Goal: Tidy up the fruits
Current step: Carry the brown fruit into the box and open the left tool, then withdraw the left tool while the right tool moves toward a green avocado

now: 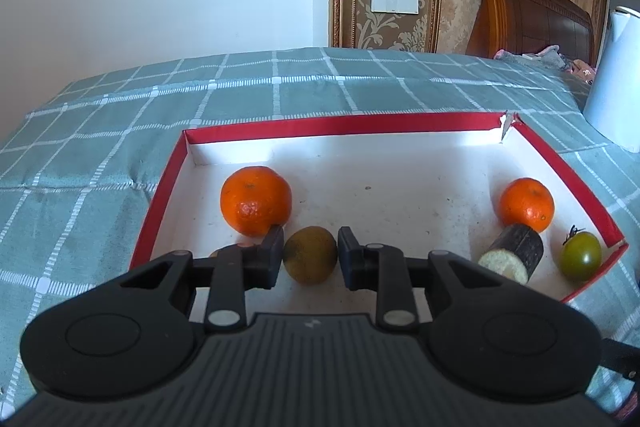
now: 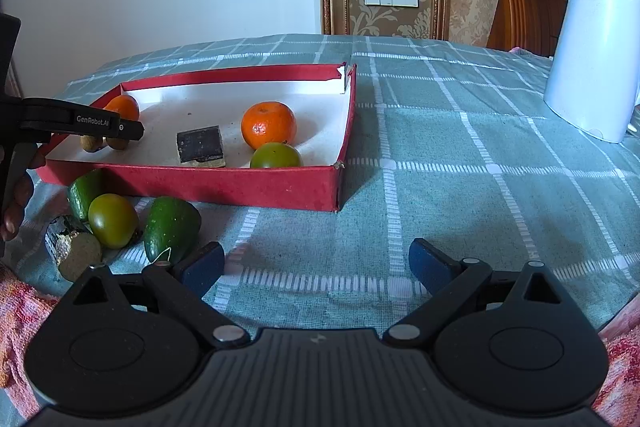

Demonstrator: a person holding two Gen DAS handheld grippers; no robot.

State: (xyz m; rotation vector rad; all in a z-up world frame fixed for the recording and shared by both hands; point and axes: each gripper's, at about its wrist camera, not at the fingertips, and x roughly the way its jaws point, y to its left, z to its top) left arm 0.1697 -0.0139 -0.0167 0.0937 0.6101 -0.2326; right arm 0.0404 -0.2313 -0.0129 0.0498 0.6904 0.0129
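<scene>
Red-walled and white inside, the shallow box lies on a green checked cloth in the left wrist view. The left tongs are inside it, narrowed around a brownish kiwi: one pad touches the fruit, the other sits just beside it, and the kiwi seems to rest on the box floor. Behind the kiwi, toward the far wall, sits a large mandarin. At the box's right side are a smaller mandarin, a dark cut sugarcane piece and a green tomato.

From the right wrist view, the right tongs hang wide apart over the cloth, holding nothing, in front of the box. Outside the box's near wall lie two avocados, another green tomato and a second sugarcane piece. A white kettle stands well to the box's right.
</scene>
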